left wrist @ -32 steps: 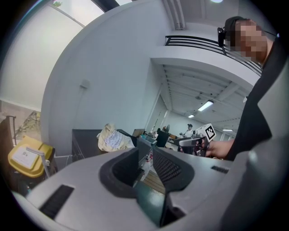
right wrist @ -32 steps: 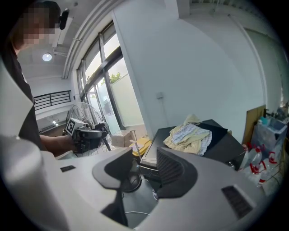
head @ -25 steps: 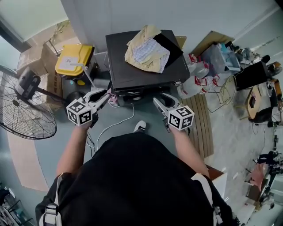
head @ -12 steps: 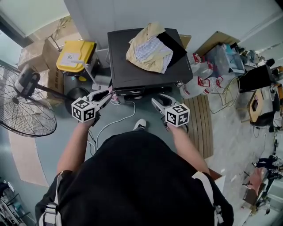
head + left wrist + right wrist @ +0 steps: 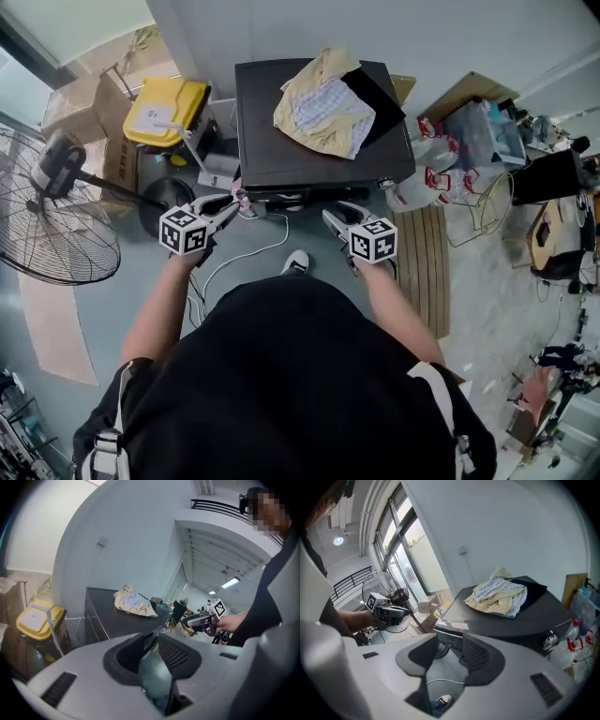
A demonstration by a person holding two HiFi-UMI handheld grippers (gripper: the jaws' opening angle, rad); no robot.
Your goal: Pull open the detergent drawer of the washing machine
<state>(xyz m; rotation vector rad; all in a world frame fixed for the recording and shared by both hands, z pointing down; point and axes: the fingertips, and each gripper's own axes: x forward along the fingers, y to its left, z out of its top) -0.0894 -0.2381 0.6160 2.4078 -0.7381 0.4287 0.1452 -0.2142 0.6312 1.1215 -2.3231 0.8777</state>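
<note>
The black washing machine (image 5: 319,141) stands against the wall with a yellow and checked heap of clothes (image 5: 323,103) on its lid. From above its front (image 5: 281,195) shows only as a thin strip, so I cannot make out the detergent drawer there. In the right gripper view the pale upper front corner (image 5: 449,626) shows just beyond the jaws. My left gripper (image 5: 228,204) hovers open at the machine's front left corner, nothing between its jaws (image 5: 157,644). My right gripper (image 5: 330,217) is open and empty before the front right (image 5: 451,651).
A yellow-lidded bin (image 5: 169,111) and cardboard boxes stand left of the machine, with a standing fan (image 5: 56,216) further left. A white cable (image 5: 253,255) runs over the floor by my shoe (image 5: 296,265). Plastic bags (image 5: 427,173) and a slatted board (image 5: 427,267) lie at the right.
Both grippers have edged a little closer to the machine's front, the left one shifting slightly right. Their jaws stay open.
</note>
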